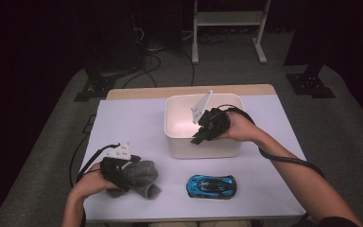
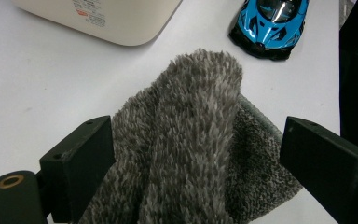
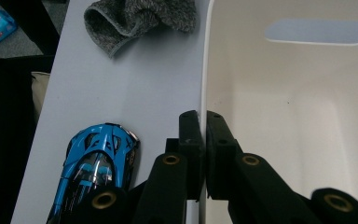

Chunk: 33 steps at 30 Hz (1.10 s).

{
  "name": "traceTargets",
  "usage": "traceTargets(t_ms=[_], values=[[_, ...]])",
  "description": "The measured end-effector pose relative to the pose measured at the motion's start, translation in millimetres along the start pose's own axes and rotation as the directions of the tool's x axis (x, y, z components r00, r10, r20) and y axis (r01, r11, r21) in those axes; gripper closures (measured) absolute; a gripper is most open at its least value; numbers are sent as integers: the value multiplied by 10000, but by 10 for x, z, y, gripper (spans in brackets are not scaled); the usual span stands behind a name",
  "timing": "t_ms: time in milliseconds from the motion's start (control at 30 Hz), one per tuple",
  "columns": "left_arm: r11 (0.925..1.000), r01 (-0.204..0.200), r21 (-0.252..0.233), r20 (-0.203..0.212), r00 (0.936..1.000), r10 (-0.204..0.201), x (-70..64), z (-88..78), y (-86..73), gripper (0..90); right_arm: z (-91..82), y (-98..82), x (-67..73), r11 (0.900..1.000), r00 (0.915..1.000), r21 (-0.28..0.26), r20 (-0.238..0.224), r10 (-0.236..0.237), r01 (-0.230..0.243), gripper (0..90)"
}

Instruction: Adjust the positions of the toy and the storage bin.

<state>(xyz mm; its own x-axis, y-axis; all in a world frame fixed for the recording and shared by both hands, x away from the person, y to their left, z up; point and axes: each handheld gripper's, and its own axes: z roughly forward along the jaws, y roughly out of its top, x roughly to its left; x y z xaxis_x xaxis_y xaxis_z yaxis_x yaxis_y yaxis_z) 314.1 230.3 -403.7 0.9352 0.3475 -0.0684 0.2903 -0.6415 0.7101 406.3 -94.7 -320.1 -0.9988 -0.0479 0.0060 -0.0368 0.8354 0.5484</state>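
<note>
A grey fuzzy sock (image 1: 144,176) lies crumpled at the table's front left. My left gripper (image 1: 124,182) is lowered over it, and its jaws stand wide on either side of the sock (image 2: 191,116) without squeezing it. A white plastic bin (image 1: 203,149) stands in the middle of the table. My right gripper (image 1: 198,138) reaches over the bin's front wall and is shut on that wall's rim (image 3: 204,70), one jaw inside and one outside. A blue toy car (image 1: 211,186) sits on the table in front of the bin, and it also lies beside the right gripper's jaws (image 3: 98,168).
The table has a white top (image 1: 132,127). The bin's inside (image 3: 284,116) holds nothing that I can see. A white metal stand (image 1: 229,19) and dark equipment bases stand on the floor beyond the table's far edge.
</note>
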Motion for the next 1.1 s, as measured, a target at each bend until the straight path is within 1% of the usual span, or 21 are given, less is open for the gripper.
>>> traceTargets(t_ms=[133, 233, 267, 300, 400, 467, 533, 600, 667, 733, 800, 933, 1033, 1100], values=[[10000, -12, 5, 8, 10000, 12, 0, 5, -1, 91, 1, -4, 5, 10000, 10000, 46, 20, 32, -32, 854], [10000, -16, 13, 4, 10000, 16, -3, 10, 2, 91, 1, -2, 16, 9999, 10000, 114, 43, 72, -73, 826], [10000, -25, -5, 0, 10000, 25, -4, 9, 4, 91, -10, 1, 19, 10000, 9999, 4, 95, 81, -81, 777], [10000, -33, -6, 1, 10000, 33, -5, 9, 5, 91, -25, 4, 20, 9999, 9998, -71, 142, 142, -141, 749], [10000, -66, 6, 0, 10000, 66, -9, 8, 10, 91, -61, 7, 35, 9995, 9994, -199, 245, 241, -236, 675], [10000, -60, -2, -7, 10000, 60, -7, 9, 10, 91, -78, -1, 51, 9991, 9993, -287, 203, 319, -313, 630], [10000, -30, -26, -24, 10000, 30, -7, 10, 10, 83, -96, -19, 67, 9983, 9987, -398, 261, 440, -429, 597], [10000, -14, -31, -9, 10000, 14, -8, 12, 11, 79, -127, -41, 87, 9969, 9978, -551, 310, 588, -570, 541], [10000, 5, -47, -6, 10000, -5, -9, 18, 13, 79, -175, -58, 113, 9944, 9973, -827, 268, 688, -664, 522], [10000, 7, -53, -21, 10000, -7, -10, 26, 13, 79, -221, -66, 146, 9917, 9963, -1030, 292, 805, -771, 484], [10000, 7, -27, -32, 10000, -7, -10, 27, 13, 78, -265, -70, 182, 9911, 9964, -1107, 346, 779, -737, 458], [10000, -13, -52, -132, 9999, 13, -8, 25, 13, 78, -340, -104, 257, 9871, 9946, -1326, 409, 956, -895, 384], [10000, -19, -80, -183, 9998, 17, -7, 26, 14, 78, -380, -152, 327, 9823, 9936, -1592, 390, 1058, -983, 340], [9999, 6, -105, -210, 9998, -8, -7, 28, 15, 79, -392, -175, 368, 9805, 9928, -1666, 411, 1125, -1042, 319]])
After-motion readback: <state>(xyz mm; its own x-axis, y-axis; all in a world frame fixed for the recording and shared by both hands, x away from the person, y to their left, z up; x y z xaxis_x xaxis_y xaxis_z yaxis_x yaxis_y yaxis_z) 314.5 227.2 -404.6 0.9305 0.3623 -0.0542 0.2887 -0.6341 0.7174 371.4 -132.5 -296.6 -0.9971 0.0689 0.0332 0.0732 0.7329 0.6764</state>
